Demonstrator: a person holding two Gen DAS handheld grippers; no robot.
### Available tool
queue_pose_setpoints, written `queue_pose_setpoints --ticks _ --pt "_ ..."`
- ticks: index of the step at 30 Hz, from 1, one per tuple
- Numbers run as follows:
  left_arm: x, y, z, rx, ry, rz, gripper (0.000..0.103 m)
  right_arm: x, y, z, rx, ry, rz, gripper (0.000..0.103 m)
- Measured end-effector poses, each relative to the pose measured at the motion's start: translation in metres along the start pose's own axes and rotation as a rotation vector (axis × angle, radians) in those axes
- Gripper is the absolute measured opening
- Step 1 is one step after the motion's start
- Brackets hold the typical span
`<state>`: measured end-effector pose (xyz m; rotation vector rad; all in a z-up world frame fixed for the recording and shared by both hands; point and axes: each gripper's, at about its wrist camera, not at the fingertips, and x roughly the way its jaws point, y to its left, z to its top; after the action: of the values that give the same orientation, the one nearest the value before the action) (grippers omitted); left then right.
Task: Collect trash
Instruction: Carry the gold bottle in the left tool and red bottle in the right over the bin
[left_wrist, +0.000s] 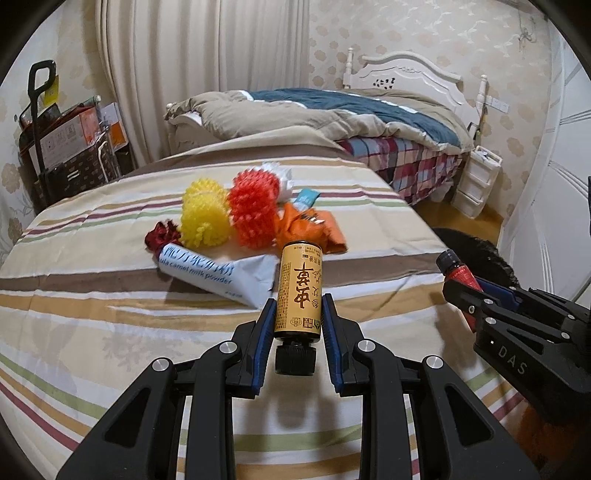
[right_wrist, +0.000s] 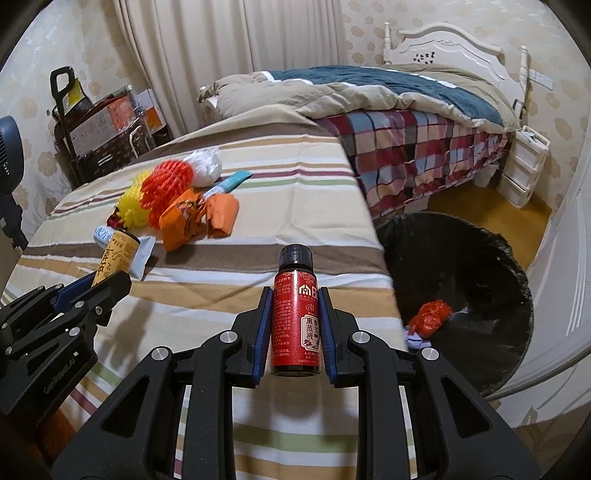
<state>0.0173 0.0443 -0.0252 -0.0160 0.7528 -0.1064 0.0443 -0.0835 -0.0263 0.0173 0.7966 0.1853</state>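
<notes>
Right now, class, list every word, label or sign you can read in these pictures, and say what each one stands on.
"camel milk powder", on the white packet; its larger Chinese characters are blurred.
"DAS", on the right gripper body.
Yellow bottle in the left gripper: large Chinese characters, not reliably readable.
Red bottle: Chinese label, too small.
Distant boxes: unreadable.
</notes>
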Motion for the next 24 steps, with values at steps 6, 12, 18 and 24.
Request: queue_pose_setpoints --ticks 6,12,18,24 --pt "-0.002 -0.021 0.010 0.032 -0.029 -0.042 0.027 -0.010 -0.024 0.007 0.034 -0.031 -0.045 0.023" --pt "0.004 -0.051 0.023 0.076 -0.046 -0.096 0.027 -0.016 -0.055 0.012 0.077 -0.055 -0.103 0.023" --pt "0.020 -0.083 0.036 0.101 -0.042 -0.152 0.027 -0.014 -0.087 0.018 0.117 -0.072 -0.157 0.023" --pt "0.034 -0.110 0.044 0.134 -0.048 -0.167 0.027 -0.005 -0.114 0.018 0.148 -0.071 -0.201 0.023"
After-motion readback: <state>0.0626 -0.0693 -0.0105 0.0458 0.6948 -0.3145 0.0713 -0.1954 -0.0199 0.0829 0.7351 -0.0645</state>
